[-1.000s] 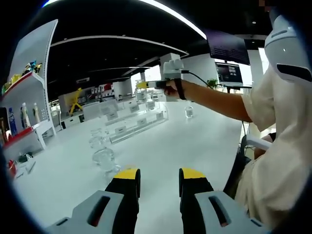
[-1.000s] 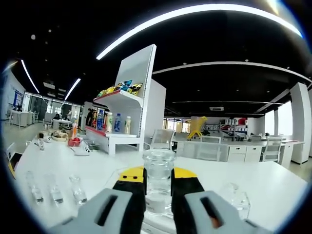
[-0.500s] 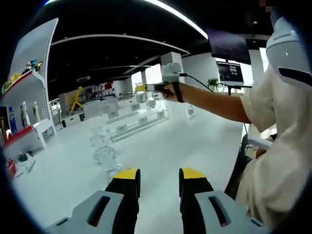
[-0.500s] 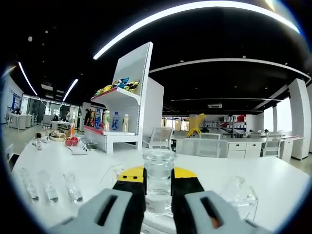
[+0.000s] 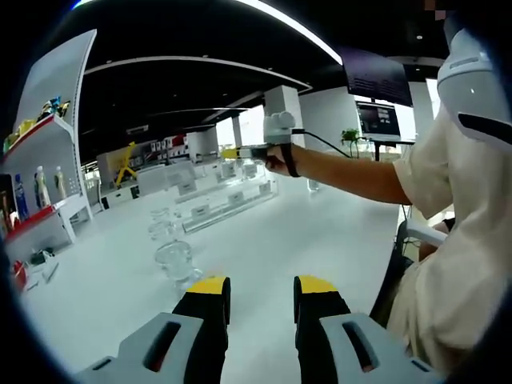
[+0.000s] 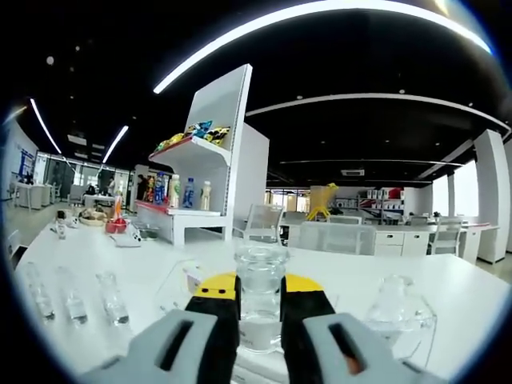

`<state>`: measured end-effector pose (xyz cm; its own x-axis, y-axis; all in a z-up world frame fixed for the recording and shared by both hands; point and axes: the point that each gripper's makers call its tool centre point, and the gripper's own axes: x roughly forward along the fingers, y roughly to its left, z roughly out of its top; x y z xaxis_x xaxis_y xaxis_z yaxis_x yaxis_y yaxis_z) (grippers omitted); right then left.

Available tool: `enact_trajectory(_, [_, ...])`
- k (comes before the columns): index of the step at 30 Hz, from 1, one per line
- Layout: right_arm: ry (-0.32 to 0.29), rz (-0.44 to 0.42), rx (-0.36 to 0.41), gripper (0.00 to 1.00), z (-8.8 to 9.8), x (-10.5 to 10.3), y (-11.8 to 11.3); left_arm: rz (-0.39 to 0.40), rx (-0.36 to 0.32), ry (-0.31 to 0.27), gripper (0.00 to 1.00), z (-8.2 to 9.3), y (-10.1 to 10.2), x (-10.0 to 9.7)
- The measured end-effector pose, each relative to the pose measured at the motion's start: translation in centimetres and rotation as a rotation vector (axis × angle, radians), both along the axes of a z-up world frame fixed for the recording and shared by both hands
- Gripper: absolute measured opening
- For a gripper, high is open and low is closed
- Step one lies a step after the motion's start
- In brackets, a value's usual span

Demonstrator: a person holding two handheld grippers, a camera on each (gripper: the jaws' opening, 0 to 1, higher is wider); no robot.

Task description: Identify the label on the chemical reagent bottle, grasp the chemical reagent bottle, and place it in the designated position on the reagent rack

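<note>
Right hand-held gripper [image 6: 260, 308] holds the reagent bottle [image 6: 260, 296] clamped between its jaws, carried forward toward the clear reagent rack [image 5: 228, 204] (now just ahead). Left hand-held gripper [image 5: 260, 300] is narrowly parted, empty, low over the tabletop [image 5: 320, 232].

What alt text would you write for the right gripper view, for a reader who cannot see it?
The right gripper holds a clear glass reagent bottle upright between its yellow-tipped jaws, above a white table. Three small vials stand at the left, a clear flask at the right, and a white shelf unit with colourful bottles behind.
</note>
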<state>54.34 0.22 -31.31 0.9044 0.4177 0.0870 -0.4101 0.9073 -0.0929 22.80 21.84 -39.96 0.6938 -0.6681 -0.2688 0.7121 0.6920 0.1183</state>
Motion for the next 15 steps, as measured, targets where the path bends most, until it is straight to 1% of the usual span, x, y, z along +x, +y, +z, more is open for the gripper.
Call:
enact_trajectory(7, [0.013,0.003,-0.007,0.18,-1.1,0.1,0.0,0.003,-0.003,-0.007,0.32,0.3,0.2,0.0])
enact_trajectory(15, [0.026,-0.004,0.008,0.18,-2.2,0.3,-0.2,0.002,-0.001,-0.008,0.32,0.3,0.1,-0.1])
